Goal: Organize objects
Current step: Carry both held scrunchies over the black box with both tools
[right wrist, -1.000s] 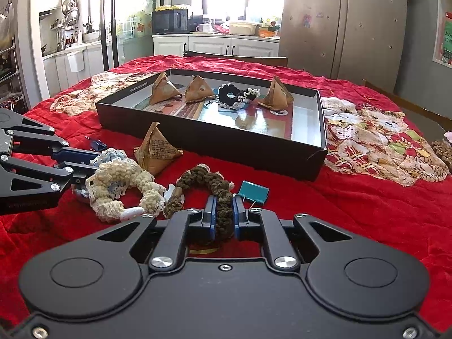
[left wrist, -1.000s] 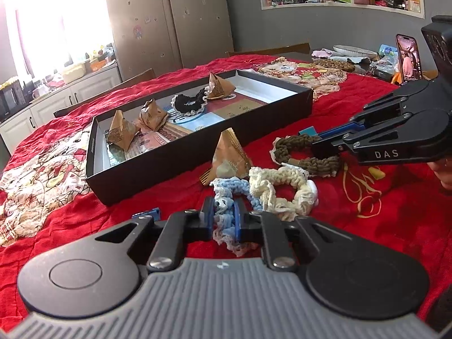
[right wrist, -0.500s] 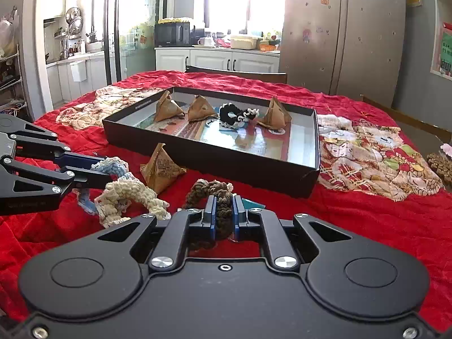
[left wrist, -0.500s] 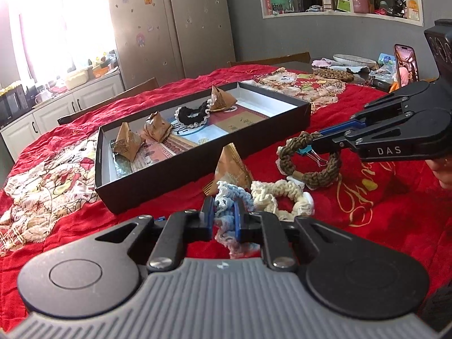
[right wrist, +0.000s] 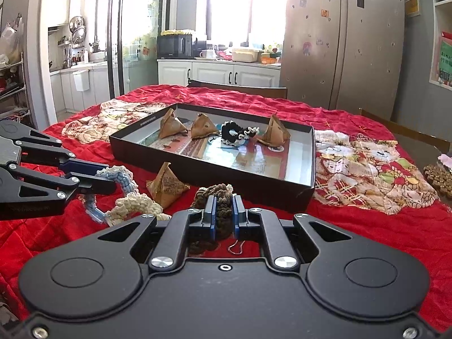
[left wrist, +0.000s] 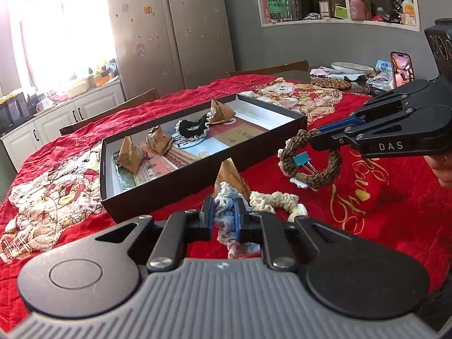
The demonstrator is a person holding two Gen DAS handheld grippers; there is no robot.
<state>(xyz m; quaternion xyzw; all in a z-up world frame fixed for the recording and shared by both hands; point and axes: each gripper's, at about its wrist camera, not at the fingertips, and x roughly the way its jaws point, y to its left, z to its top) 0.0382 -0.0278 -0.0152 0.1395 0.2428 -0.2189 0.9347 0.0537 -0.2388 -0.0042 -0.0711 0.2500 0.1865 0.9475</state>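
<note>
My left gripper (left wrist: pixel 223 212) is shut on a blue crocheted scrunchie (left wrist: pixel 226 206) and holds it above the red cloth; it also shows in the right wrist view (right wrist: pixel 121 180). My right gripper (right wrist: pixel 224 212) is shut on a brown braided scrunchie (right wrist: pixel 217 197), lifted off the cloth, with a teal binder clip (left wrist: pixel 302 160) hanging on it (left wrist: pixel 308 163). A cream scrunchie (left wrist: pixel 275 200) lies on the cloth below. A brown paper pyramid (right wrist: pixel 167 185) stands in front of the black tray (right wrist: pixel 197 166), which holds three pyramids and a black scrunchie (right wrist: pixel 233 132).
The red tablecloth (right wrist: pixel 367 226) has cartoon-print patches left and right of the tray. A phone (left wrist: pixel 401 69), a plate and clutter stand at the far right. Chairs, a fridge and kitchen cabinets are behind the table.
Both grippers have lifted their scrunchies off the cloth. The brown scrunchie rose with the teal clip hanging on it; the blue one pulled up from the cream one.
</note>
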